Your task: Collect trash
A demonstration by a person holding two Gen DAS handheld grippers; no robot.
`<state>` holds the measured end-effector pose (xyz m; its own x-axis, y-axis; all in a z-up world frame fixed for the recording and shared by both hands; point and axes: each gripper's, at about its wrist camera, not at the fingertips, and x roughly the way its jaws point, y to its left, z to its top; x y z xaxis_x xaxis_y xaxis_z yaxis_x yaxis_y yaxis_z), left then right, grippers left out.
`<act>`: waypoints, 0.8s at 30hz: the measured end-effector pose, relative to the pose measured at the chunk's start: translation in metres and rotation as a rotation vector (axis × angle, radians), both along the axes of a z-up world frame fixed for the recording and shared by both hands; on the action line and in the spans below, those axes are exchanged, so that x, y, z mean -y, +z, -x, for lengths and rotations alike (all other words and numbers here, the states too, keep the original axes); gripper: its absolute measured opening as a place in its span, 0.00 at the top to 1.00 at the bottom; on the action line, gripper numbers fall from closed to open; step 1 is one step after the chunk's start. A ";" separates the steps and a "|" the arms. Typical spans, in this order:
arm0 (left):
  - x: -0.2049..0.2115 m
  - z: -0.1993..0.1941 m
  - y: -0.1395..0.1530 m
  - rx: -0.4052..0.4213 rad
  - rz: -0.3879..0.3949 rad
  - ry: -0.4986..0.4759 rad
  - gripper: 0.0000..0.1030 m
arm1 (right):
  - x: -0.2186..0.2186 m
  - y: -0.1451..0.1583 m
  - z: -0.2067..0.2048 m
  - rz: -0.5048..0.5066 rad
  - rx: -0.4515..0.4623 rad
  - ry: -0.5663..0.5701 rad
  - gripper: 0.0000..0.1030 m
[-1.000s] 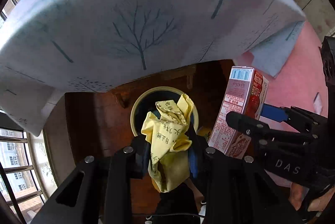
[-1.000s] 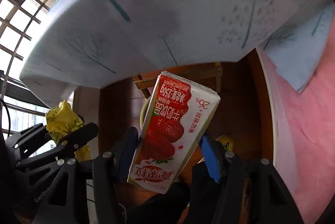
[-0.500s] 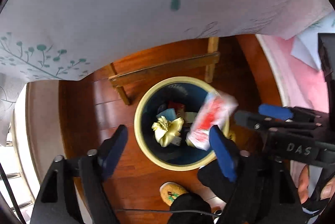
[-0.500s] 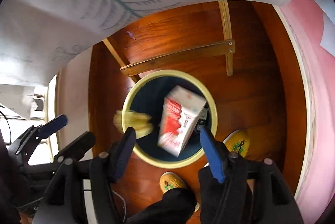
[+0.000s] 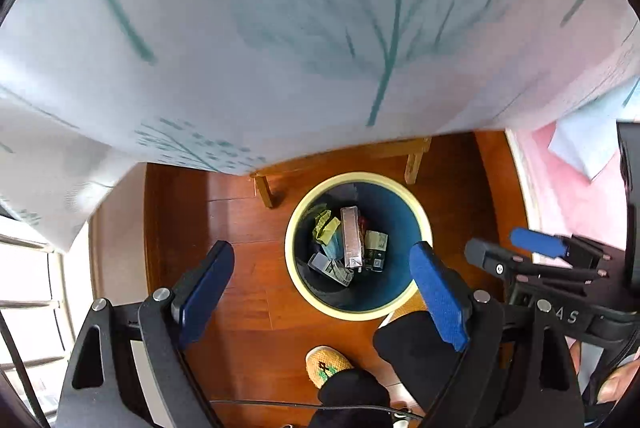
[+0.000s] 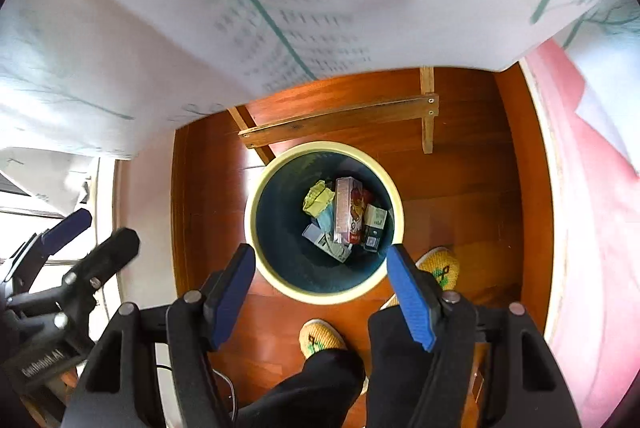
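Above the yellow-rimmed bin (image 6: 320,296) on the wooden floor, best kept centred with left hand-held gripper (image 5: 322,288) empty, jaws opening, and right hand-held gripper (image 6: 320,286) empty, jaws apart, since strawberry carton (image 6: 347,214) and yellow wrapper (image 6: 317,197) lie well below inside.

White letters "A S" are showing on the black body of the right hand-held gripper (image 5: 516,248); a small white word on the left hand-held gripper (image 6: 92,232) is too blurred for reading
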<state>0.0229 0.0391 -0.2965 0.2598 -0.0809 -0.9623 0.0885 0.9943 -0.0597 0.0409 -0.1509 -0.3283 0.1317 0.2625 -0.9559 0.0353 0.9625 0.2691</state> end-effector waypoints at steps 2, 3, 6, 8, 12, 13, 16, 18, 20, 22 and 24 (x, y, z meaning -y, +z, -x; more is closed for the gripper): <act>-0.007 0.002 0.021 0.011 0.015 0.013 0.14 | -0.001 0.019 0.004 0.002 0.003 -0.001 0.34; -0.009 0.002 0.034 0.019 0.023 0.019 0.14 | -0.001 0.030 0.007 0.004 0.010 0.001 0.34; -0.015 0.006 0.075 0.047 0.054 0.035 0.14 | -0.002 0.067 0.014 0.003 0.047 0.002 0.34; -0.020 0.010 0.103 0.074 0.067 0.035 0.14 | -0.001 0.094 0.019 -0.004 0.080 -0.001 0.34; -0.025 0.017 0.153 0.133 0.082 0.022 0.14 | 0.001 0.149 0.027 0.005 0.165 0.007 0.34; -0.028 0.017 0.165 0.144 0.085 0.022 0.14 | 0.002 0.163 0.029 0.011 0.190 0.013 0.34; -0.036 0.018 0.196 0.181 0.105 0.025 0.14 | 0.001 0.200 0.034 0.033 0.259 0.032 0.34; -0.041 0.019 0.213 0.204 0.124 0.032 0.14 | 0.001 0.220 0.038 0.039 0.292 0.037 0.34; -0.047 0.018 0.231 0.225 0.140 0.035 0.14 | 0.002 0.239 0.041 0.044 0.324 0.034 0.34; -0.051 0.017 0.246 0.246 0.155 0.032 0.14 | 0.001 0.259 0.044 0.061 0.363 0.031 0.34; -0.050 0.018 0.264 0.263 0.165 0.024 0.14 | 0.001 0.276 0.046 0.073 0.413 0.029 0.34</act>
<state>0.0052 0.0896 -0.0326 0.5019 -0.2214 -0.8361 0.0986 0.9750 -0.1990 -0.0055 -0.1519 -0.0520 0.5015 0.2049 -0.8405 -0.0888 0.9786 0.1856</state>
